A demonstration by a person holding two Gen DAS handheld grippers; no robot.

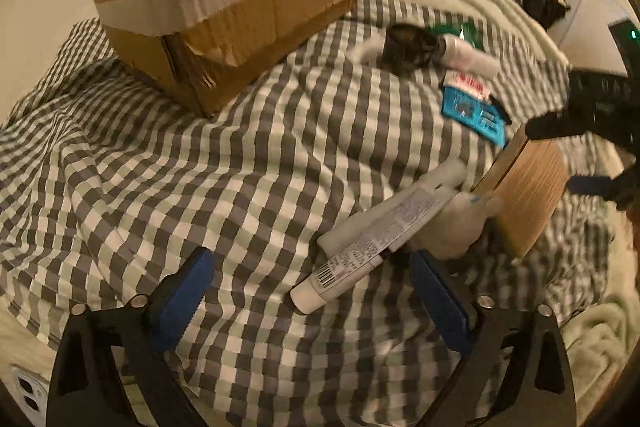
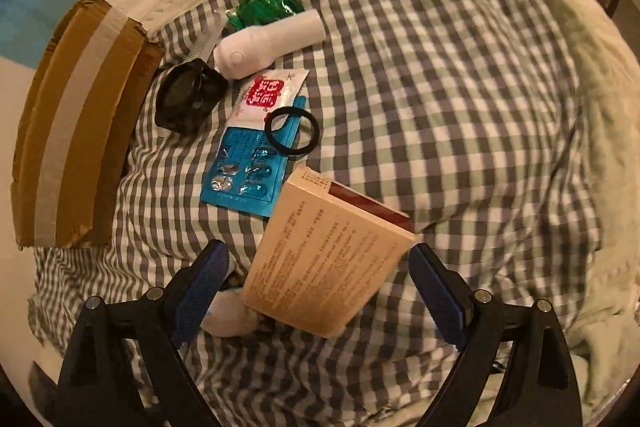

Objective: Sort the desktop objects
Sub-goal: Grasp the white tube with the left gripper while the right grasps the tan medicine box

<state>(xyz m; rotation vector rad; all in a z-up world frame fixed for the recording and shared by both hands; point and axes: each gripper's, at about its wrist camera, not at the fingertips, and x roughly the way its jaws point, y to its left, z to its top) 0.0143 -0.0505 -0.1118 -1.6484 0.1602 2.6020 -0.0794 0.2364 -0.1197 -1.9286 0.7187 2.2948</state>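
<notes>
Blue-padded left claw (image 1: pixel 308 303) and right claw (image 2: pixel 320 291) both angled steeply downward, wide open, empty.

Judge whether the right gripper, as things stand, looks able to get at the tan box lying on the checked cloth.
Probably yes: the right gripper is open, the tan box lies between its fingers, and nothing covers it.

- The white tube (image 1: pixel 374 243) has a barcode and tiny print, too small to read.
- The tan box (image 2: pixel 320 259) has rows of tiny print, too blurry to read.
- The white packet (image 2: pixel 269 95) has big red signs I cannot read.
</notes>
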